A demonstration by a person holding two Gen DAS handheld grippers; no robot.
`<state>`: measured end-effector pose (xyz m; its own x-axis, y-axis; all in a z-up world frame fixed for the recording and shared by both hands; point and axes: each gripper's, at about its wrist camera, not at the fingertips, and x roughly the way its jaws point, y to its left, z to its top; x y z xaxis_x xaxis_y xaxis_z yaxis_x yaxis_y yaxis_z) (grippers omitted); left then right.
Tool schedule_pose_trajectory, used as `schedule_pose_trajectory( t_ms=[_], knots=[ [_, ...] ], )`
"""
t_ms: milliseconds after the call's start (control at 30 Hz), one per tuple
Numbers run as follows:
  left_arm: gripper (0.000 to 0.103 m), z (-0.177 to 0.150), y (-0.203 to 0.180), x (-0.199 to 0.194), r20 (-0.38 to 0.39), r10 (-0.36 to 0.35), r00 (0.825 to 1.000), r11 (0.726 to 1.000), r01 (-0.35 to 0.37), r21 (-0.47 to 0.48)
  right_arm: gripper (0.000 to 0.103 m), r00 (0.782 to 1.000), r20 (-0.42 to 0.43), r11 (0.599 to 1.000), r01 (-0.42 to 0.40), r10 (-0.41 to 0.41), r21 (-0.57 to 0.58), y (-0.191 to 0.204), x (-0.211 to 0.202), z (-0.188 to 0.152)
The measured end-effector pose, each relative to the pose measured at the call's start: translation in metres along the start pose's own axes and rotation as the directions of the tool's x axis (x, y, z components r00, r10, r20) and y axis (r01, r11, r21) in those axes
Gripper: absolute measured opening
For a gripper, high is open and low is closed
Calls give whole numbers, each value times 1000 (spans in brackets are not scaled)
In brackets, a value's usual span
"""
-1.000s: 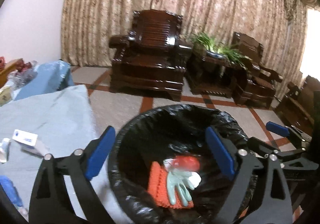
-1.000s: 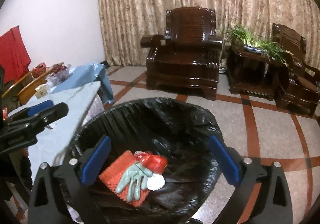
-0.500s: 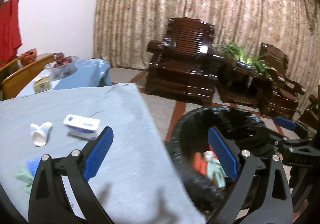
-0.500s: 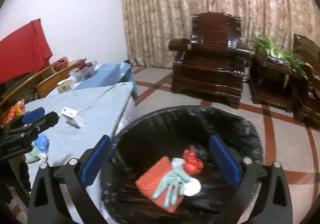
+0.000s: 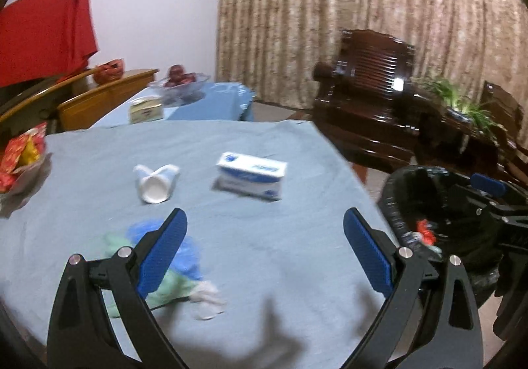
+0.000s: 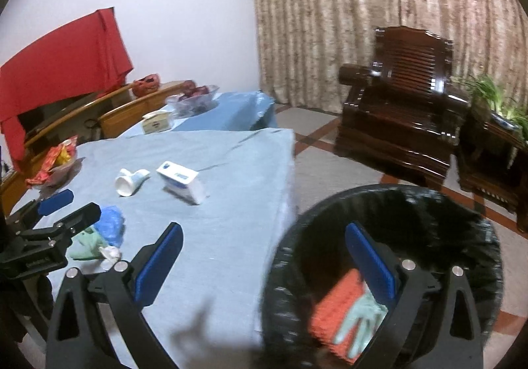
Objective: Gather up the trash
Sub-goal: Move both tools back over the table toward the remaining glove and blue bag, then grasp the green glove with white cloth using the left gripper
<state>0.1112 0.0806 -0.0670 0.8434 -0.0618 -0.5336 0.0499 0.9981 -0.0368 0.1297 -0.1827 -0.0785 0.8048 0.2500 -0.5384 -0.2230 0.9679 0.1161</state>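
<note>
My left tool (image 5: pixel 264 253) hangs over the blue-clothed desk (image 5: pixel 280 270) with its jaws spread wide and nothing between them. Below its left finger lies a heap of trash: a blue crumpled bag (image 5: pixel 188 250), a pale green scrap (image 5: pixel 171 286) and a wad of white tissue (image 5: pixel 206 299), all touching. Farther out on the cloth a white paper cup (image 5: pixel 155 182) lies on its side, and to its right sits a white and blue box (image 5: pixel 250 176), apart from the cup. My right tool (image 6: pixel 264 266) is also spread wide and holds nothing; its left finger is over the desk edge and its right finger over the black-lined trash bin (image 6: pixel 462 214) standing beside the desk. Inside the bin I see an orange mat (image 6: pixel 333 309) with a pale green glove (image 6: pixel 359 322) on it.
</note>
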Motion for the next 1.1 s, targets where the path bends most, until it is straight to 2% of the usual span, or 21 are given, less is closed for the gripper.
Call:
schedule_pose_trajectory(
  t_ms=[133, 300, 633, 967, 1100],
  knots=[
    [93, -10, 26, -2, -14, 50, 999, 999, -51, -17, 97, 999, -28, 999, -35, 35, -17, 23, 18, -6],
    [93, -27, 47, 4, -68, 86, 994, 995, -89, -46, 97, 997, -57, 998, -55, 52, -38, 43, 37, -17],
    [93, -61, 51, 40, -169, 126, 977, 988, -139, -65, 97, 992, -108, 997, -65, 59, -53, 57, 61, -33],
    [93, -74, 53, 67, -235, 157, 959, 982, -178, -69, 97, 990, -129, 996, -71, 63, -55, 61, 70, -35],
    [80, -80, 60, 66, -255, 181, 950, 977, -204, -68, 97, 988, -141, 995, -80, 71, -63, 67, 73, -37]
  ],
)
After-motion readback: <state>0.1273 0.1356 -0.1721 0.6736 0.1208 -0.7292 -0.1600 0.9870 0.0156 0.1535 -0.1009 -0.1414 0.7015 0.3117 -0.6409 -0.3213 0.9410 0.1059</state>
